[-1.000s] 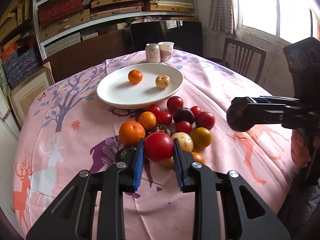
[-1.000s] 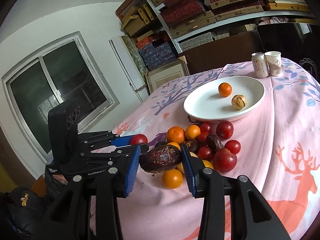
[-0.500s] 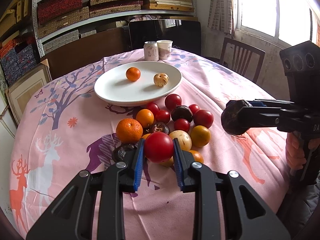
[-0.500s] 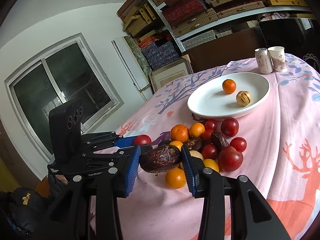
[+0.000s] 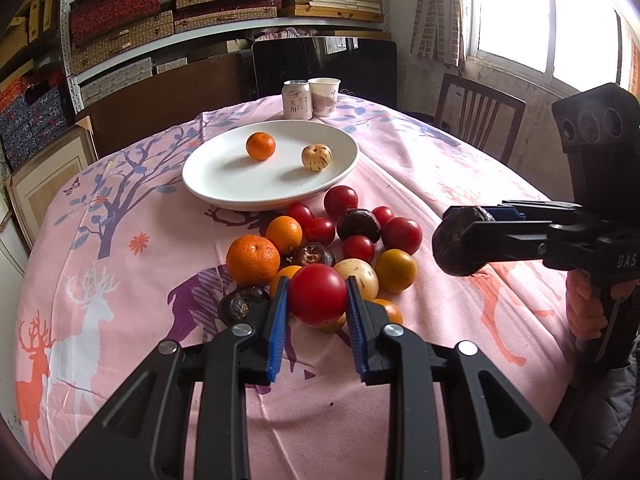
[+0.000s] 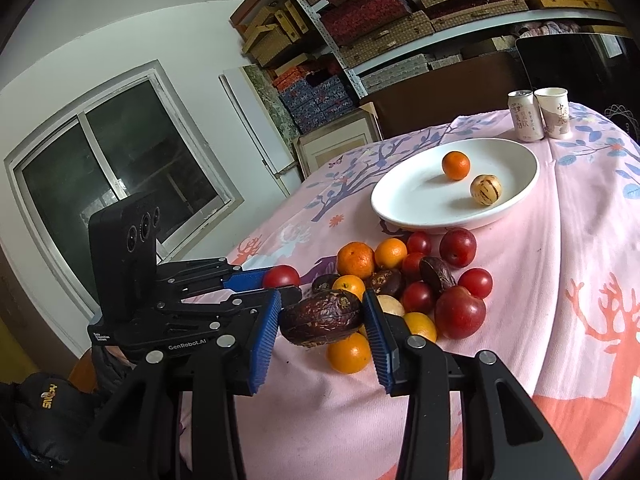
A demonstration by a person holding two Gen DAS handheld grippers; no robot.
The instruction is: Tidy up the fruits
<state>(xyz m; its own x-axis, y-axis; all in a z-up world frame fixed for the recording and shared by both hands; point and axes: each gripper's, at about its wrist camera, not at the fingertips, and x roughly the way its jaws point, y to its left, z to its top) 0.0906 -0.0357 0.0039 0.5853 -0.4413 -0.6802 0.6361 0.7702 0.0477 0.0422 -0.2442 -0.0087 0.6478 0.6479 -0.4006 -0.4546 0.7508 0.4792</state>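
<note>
My left gripper (image 5: 317, 298) is shut on a red tomato (image 5: 318, 294) and holds it above the near edge of a fruit pile (image 5: 340, 240) of oranges, red fruits and dark wrinkled fruits. My right gripper (image 6: 322, 316) is shut on a dark wrinkled passion fruit (image 6: 320, 317), held above the table right of the pile; it also shows in the left wrist view (image 5: 460, 242). A white plate (image 5: 224, 176) behind the pile holds a small orange (image 5: 260, 145) and a striped pale fruit (image 5: 316, 157).
A drink can (image 5: 297, 100) and a paper cup (image 5: 325, 96) stand behind the plate. The round table has a pink deer-print cloth (image 5: 420, 168). A wooden chair (image 5: 476, 116) stands at the far right; shelves of boxes line the back wall.
Both grippers kept their fruits and rose slightly; the left view drew back a little from the pile. The fruits on the table and plate have not moved.
</note>
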